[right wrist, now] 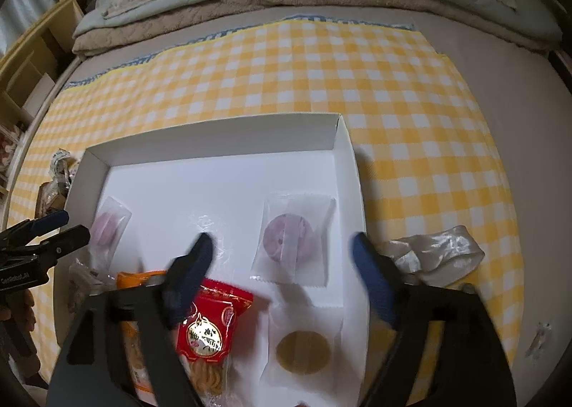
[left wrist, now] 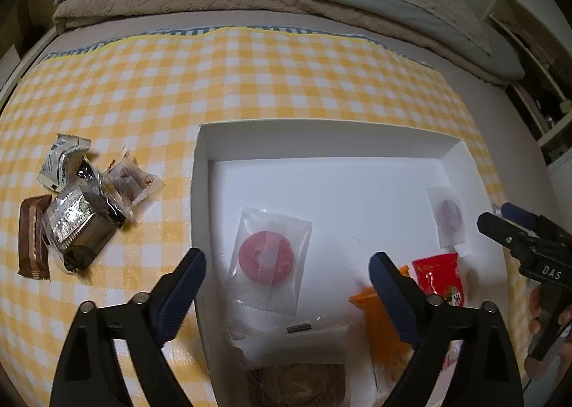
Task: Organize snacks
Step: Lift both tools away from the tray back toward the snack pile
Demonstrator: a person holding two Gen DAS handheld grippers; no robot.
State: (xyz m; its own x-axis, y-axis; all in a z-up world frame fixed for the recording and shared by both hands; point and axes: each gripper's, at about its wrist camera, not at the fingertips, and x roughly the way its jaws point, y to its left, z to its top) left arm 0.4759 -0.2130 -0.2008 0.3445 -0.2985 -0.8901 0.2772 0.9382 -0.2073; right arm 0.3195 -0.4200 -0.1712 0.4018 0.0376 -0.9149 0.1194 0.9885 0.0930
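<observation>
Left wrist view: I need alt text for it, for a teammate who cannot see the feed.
The open left hand-held gripper hangs over a white box on a yellow checked cloth, holding nothing. In the box lie a clear packet with a red ring, a red packet and an orange packet. More wrapped snacks sit on the cloth at the left.

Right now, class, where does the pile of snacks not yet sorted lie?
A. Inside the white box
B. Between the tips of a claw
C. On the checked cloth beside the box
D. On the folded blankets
C: the pile of snacks rests on the checked cloth, outside the white box.
</observation>
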